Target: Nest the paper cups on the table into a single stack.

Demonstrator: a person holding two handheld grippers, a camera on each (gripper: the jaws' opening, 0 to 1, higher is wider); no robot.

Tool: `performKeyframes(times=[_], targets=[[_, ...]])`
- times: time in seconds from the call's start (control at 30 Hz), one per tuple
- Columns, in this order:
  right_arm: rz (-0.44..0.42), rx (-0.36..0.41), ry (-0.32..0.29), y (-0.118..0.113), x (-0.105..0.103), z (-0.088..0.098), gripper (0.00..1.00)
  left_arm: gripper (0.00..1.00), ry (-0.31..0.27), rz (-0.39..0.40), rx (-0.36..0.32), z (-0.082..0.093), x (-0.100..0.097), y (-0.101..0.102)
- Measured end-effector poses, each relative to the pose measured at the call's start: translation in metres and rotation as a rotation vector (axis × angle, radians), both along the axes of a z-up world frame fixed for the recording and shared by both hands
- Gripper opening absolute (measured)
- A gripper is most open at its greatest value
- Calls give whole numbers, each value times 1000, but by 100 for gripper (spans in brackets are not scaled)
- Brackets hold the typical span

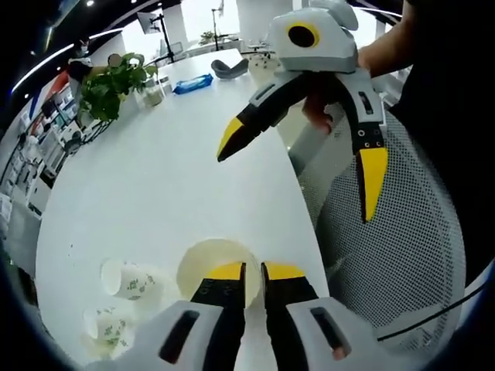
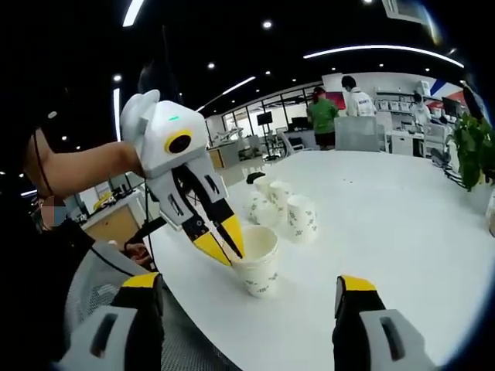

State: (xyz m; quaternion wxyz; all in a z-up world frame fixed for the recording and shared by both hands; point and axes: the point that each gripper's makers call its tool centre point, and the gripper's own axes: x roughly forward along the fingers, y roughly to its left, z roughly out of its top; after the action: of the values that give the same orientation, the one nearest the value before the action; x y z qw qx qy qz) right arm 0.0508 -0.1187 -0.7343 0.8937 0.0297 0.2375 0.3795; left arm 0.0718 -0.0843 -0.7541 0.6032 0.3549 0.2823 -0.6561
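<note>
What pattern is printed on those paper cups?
White paper cups with small green leaf-like prints, clearest in the right gripper view.

Each hand-held gripper has a pale grey-white moulded body, black jaw arms and yellow tips. On the left hand-held gripper (image 2: 223, 246) a small green light shows on the shell. The right hand-held gripper (image 1: 298, 174) has long, pointed yellow tips, and small screws dot one black arm. The near jaws of the left hand-held gripper (image 1: 254, 272) end in short yellow pads. The person wears a black top, and a thin dark band circles one wrist.
</note>
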Motion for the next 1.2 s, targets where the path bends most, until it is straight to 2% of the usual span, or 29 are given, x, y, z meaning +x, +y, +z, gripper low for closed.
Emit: performKeyframes(times=[0.3, 0.63, 0.87, 1.2], targets=[[-4, 1, -1, -2, 1, -1, 93, 14, -9, 45, -64, 16, 11, 0], [-8, 4, -4, -1, 1, 1, 93, 25, -36, 132, -152, 35, 39, 1], [-12, 9, -5, -2, 2, 1, 93, 30, -52, 175, -173, 39, 57, 5], [1, -7, -7, 0, 0, -1, 93, 40, -55, 297, -236, 40, 91, 9]])
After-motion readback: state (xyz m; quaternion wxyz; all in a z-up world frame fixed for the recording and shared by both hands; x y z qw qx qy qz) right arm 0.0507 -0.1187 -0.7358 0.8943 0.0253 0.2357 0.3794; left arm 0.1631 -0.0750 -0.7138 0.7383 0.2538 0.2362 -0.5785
